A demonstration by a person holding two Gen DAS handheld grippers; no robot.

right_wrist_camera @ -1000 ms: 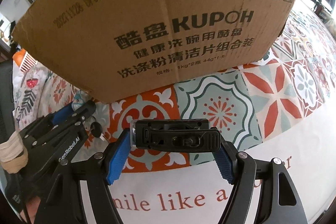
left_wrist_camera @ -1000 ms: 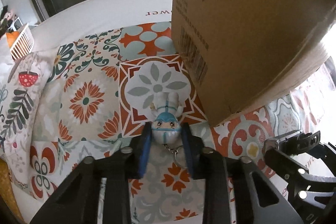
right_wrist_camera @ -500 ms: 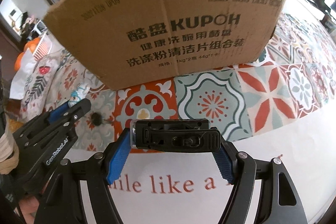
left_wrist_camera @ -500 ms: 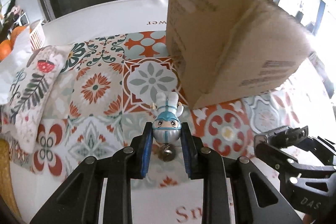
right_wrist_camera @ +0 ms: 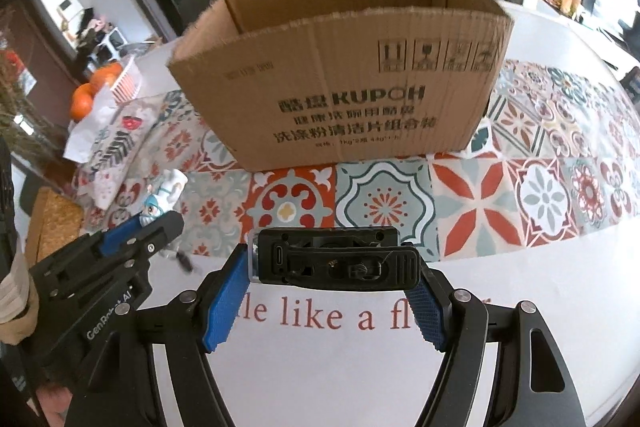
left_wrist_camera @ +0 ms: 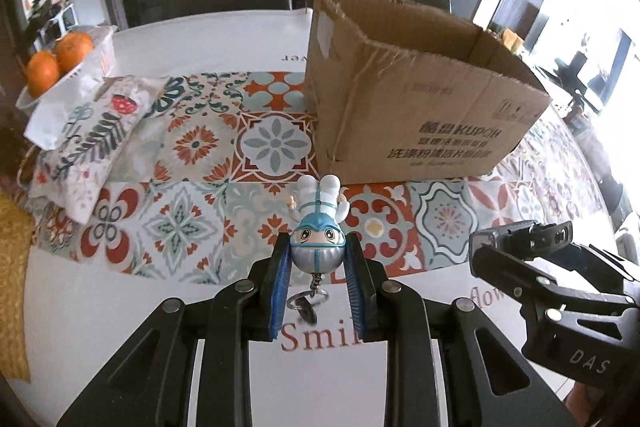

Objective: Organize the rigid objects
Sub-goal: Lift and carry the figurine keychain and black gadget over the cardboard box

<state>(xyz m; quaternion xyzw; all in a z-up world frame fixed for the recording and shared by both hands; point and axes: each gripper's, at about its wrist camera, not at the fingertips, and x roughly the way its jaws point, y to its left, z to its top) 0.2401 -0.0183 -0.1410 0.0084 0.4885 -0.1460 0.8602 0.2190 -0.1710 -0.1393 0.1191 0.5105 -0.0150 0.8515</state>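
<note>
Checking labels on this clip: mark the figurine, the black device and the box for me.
figurine point(left_wrist_camera: 318, 247), left wrist view, on its silver helmet between the tool's pads
black device point(right_wrist_camera: 334, 259), right wrist view, middle of its near face
box point(right_wrist_camera: 340, 87), right wrist view, on the printed front wall

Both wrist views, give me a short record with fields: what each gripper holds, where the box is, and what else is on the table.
left gripper: shut on small blue-and-white toy figure keychain, held head toward the camera
right gripper: shut on flat black rectangular device, held crosswise
container: open brown cardboard box, upright on patterned tile-print tablecloth, beyond both grippers
box contents: not visible
other items: oranges in a white basket, far left
</note>
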